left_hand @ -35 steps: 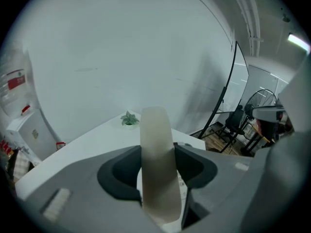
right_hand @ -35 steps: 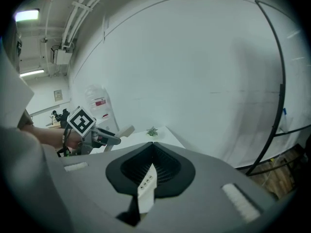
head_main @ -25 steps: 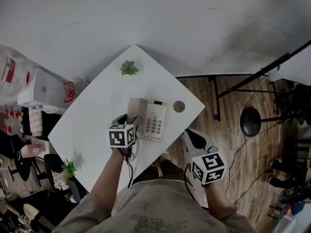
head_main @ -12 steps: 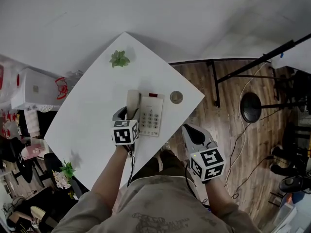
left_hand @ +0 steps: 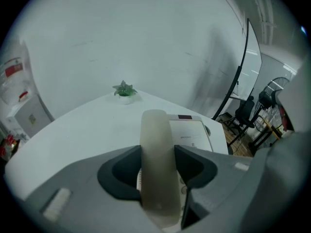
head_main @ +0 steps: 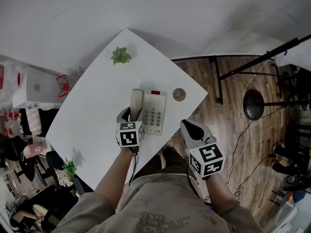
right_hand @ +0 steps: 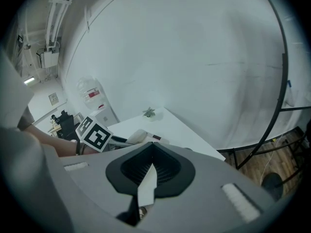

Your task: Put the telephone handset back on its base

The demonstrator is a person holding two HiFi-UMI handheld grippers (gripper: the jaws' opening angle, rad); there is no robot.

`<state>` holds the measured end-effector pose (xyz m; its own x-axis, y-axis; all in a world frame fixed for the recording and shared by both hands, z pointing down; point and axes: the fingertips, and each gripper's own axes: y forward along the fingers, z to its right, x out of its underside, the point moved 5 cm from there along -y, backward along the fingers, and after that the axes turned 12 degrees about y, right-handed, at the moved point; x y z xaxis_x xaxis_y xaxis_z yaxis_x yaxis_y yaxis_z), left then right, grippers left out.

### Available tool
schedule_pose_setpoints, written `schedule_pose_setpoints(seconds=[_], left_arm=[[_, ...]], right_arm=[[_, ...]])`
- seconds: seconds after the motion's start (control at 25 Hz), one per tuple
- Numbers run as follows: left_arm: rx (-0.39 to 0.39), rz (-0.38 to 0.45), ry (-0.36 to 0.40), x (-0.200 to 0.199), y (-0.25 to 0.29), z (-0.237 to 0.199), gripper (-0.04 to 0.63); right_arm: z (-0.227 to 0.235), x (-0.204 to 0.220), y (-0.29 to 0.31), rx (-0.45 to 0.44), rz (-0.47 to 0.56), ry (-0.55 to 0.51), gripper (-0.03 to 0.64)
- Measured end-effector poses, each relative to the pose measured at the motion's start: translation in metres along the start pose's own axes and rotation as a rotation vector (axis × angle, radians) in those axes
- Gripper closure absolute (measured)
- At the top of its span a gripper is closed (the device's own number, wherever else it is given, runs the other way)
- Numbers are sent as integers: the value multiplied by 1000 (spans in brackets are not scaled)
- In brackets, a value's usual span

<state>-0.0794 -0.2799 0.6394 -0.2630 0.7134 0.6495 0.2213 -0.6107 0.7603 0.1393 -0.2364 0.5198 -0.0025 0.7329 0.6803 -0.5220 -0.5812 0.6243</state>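
Head view showed the handset (head_main: 136,101) lying along the left side of the base (head_main: 154,113) on the white table (head_main: 92,101), with the left gripper (head_main: 129,115) at its near end. The right gripper (head_main: 188,126) hung off the table's near edge, well apart from the phone.

Left gripper view showed its jaws pinching the handset's near end from both sides, the handset running forward over the base's cradle side. Whether it was fully seated could not be told.

Right gripper view showed its jaws pressed together with nothing between them.

By my judgement, the task was nearly done. What was left was to settle the handset, if it was not down, and let go.
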Motion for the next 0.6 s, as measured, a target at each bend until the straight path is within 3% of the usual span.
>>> schedule_pose_setpoints(seconds=[0.32, 0.52, 0.6], left_arm=[[-22, 21, 37, 2, 4, 3, 371], [19, -11, 31, 8, 10, 2, 364], [51, -40, 16, 13, 12, 2, 281]], right_arm=[[1, 8, -1, 3, -18, -6, 589], [0, 9, -3, 0, -14, -17, 588], [-2, 5, -5, -3, -4, -27, 588]])
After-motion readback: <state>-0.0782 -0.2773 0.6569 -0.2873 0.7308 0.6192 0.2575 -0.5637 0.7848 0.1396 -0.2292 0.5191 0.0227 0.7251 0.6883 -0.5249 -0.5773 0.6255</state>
